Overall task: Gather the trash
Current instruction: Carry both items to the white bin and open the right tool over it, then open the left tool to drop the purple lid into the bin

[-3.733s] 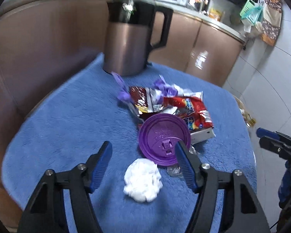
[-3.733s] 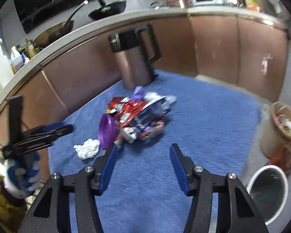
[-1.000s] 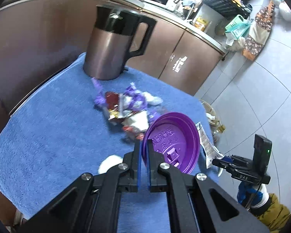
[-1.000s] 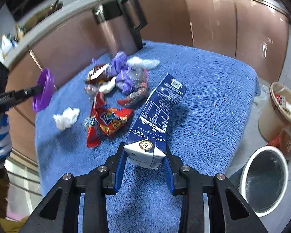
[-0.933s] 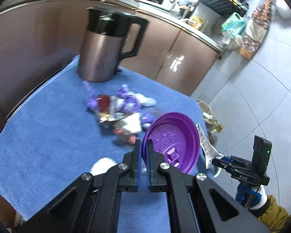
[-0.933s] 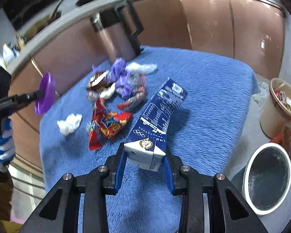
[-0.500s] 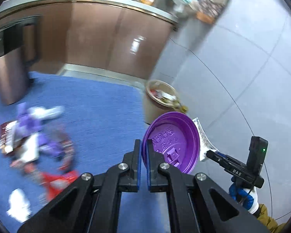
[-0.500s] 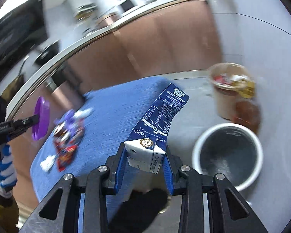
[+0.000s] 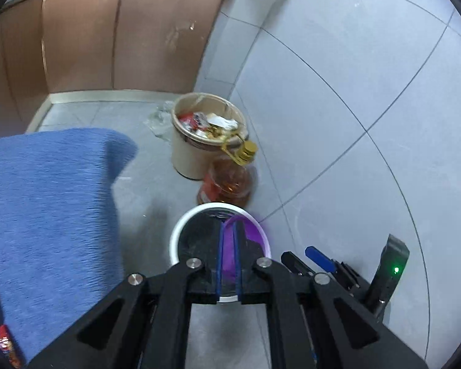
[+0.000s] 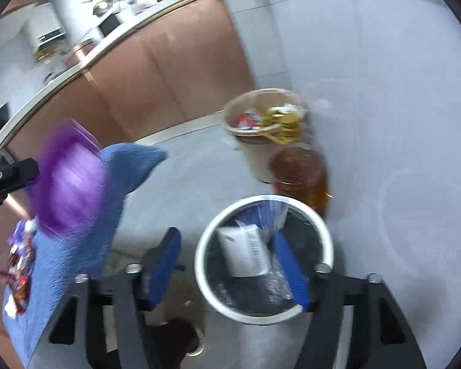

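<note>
The right gripper [image 10: 227, 272] has just been opening; its jaws stand apart and the carton [image 10: 244, 253] lies in the white bin [image 10: 204, 264]. The left gripper [image 9: 228, 256] stays clamped on the purple lid [image 9: 250, 235]; it should release only over the bin's mouth

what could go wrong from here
The purple lid, pinched in the left claw, hangs close to the white bin's rim. Released there, it might clip the rim and roll away. The right claw, whose jaws have just been opening with the carton dropped in the bin, crowds the same opening, so the claws might collide.
</note>
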